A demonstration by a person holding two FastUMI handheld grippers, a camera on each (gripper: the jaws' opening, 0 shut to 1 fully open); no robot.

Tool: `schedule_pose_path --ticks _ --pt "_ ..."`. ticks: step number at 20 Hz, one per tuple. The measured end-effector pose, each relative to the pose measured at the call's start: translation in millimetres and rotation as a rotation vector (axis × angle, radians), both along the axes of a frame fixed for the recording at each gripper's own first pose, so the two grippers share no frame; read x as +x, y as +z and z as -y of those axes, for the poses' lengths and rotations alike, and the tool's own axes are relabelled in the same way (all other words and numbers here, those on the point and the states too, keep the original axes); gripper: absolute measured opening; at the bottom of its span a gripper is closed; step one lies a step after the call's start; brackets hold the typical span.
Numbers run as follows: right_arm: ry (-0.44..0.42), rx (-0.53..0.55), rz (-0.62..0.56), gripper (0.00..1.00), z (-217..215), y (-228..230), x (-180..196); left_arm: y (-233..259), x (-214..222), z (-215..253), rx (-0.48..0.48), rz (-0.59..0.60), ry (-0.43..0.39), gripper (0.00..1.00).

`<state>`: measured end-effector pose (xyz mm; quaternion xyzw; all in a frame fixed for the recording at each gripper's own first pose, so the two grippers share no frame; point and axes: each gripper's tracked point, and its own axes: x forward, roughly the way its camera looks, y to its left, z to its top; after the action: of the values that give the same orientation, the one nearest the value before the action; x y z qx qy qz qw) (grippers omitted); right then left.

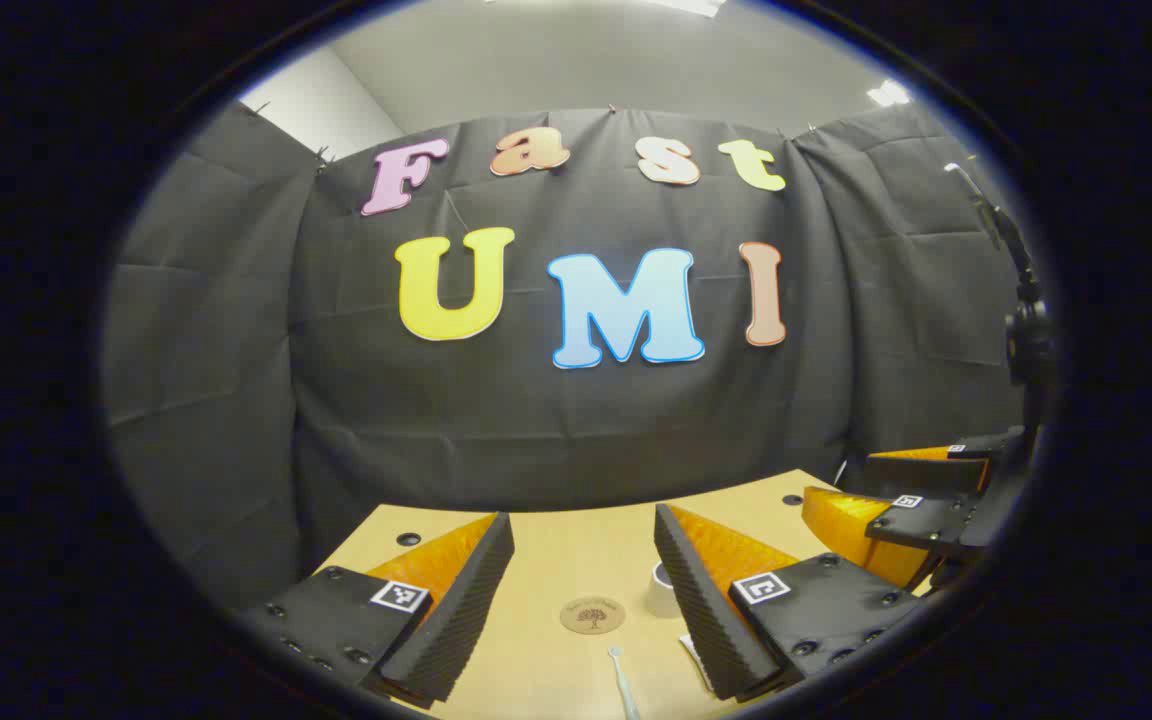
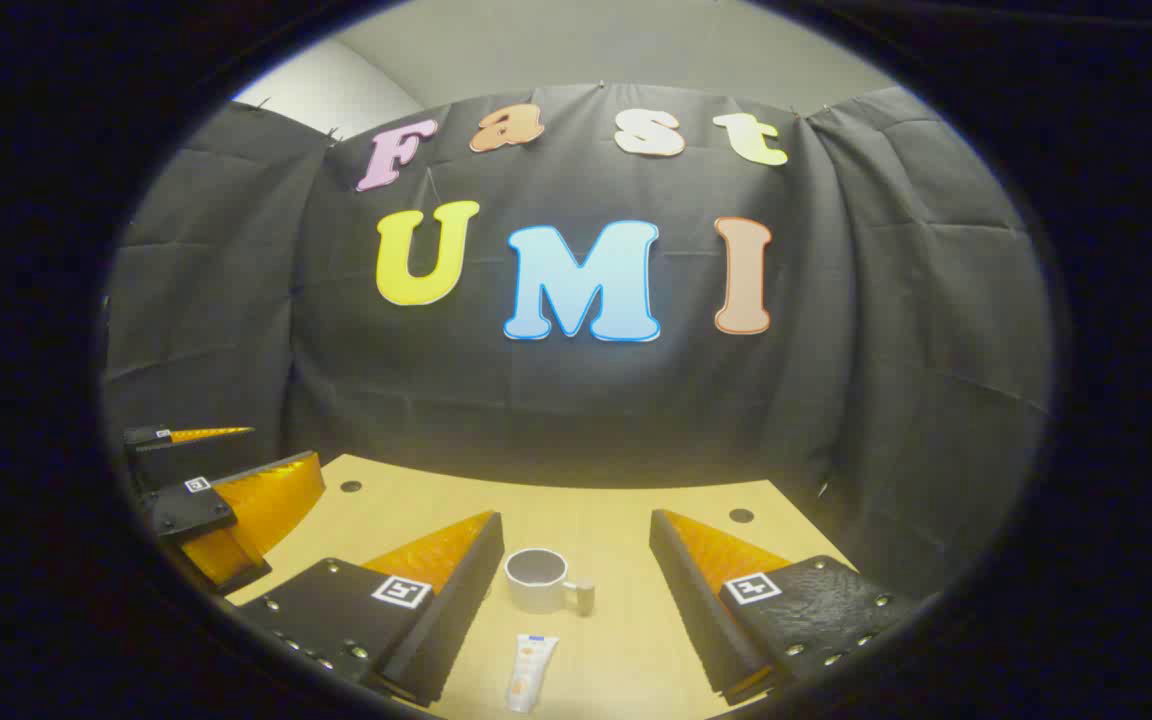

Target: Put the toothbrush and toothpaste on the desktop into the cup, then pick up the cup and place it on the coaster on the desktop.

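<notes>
Your left hand-held gripper (image 1: 584, 560) and right hand-held gripper (image 2: 576, 560) both stood apart, holding nothing; the white ceramic mug-shaped cup (image 2: 537, 579) sat low centre in the right gripper view on the pale wooden surface (image 2: 626, 540), likely rigid and slick, best taken across its wall; the small white toothpaste tube (image 2: 530, 672) below it looked light and soft; the thin pale toothbrush (image 1: 621, 680) was cut off at the left gripper view's bottom edge, below the round brown coaster (image 1: 593, 614); there the cup was half hidden.

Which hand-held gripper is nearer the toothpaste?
Right. The toothpaste lies between the right hand-held gripper's open fingers, near the cup; the left hand-held gripper faces the coaster instead.
</notes>
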<state>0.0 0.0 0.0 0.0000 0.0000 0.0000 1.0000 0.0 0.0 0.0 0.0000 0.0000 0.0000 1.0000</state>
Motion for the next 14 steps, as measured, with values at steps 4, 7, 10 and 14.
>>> schedule_pose_path --ticks 4,7,10,14 --pt "0.015 0.001 -0.046 0.91 -2 -11 8 -13 11 5 -0.006 -0.039 -0.010 0.95" --pt "0.023 -0.004 -0.065 0.91 -4 -17 12 -18 17 7 -0.004 -0.054 -0.011 0.95" --pt "0.029 -0.009 -0.097 0.91 -5 -26 16 -28 22 9 -0.014 -0.088 -0.017 0.95" --pt "0.052 0.005 -0.155 0.89 -10 -43 21 -50 25 11 -0.018 -0.149 -0.021 0.95"
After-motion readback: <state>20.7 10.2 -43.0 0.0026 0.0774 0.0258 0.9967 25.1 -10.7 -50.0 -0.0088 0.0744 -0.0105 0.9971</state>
